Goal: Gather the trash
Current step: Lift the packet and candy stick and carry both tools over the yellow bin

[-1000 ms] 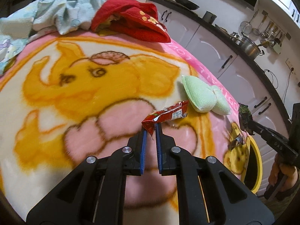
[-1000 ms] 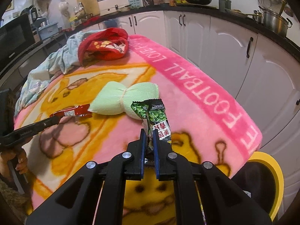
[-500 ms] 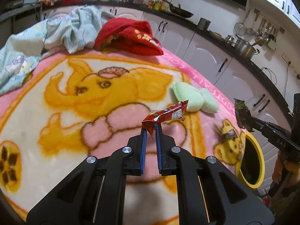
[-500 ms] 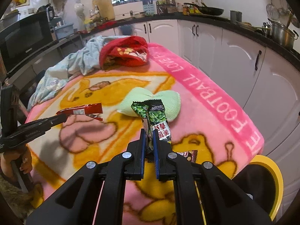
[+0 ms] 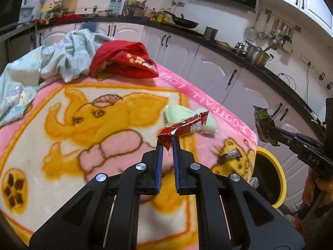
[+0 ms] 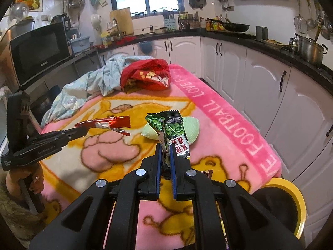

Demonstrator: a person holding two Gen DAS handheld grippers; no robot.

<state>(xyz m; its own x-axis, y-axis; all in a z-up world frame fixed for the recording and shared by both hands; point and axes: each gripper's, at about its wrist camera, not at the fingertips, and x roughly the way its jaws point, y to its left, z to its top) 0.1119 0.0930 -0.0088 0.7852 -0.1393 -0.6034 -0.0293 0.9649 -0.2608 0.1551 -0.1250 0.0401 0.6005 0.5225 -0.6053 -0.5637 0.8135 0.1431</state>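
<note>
Now pinched at one crumpled end between the closed jaws of the left gripper (image 5: 166, 143): a red wrapper (image 5: 184, 127), jutting out sideways, clear of the blanket (image 5: 62, 166) beneath, likely so nothing drags on the fleece. Held by the tip only, probably because a flat foil piece offers no better purchase. Clamped likewise in the right gripper (image 6: 165, 152): a green snack packet (image 6: 172, 133), standing upright above the pads, gripped low at its bottom seam. Both pieces of trash in the air, then, well above the blanket and not yet at the yellow-rimmed bin (image 6: 295, 204), just off the blanket's near corner. Seemingly raised together to allow one trip to that bin. Left on the blanket, near the corner by the bin: a small dark wrapper (image 5: 232, 154), probably next to collect. Near the blanket's middle, beyond both grippers: a pale green cloth pad (image 5: 179, 112), not obviously trash. At the blanket's far end: a red garment (image 5: 124, 62) and light blue bedding (image 5: 62, 54), heaped aside.
</note>
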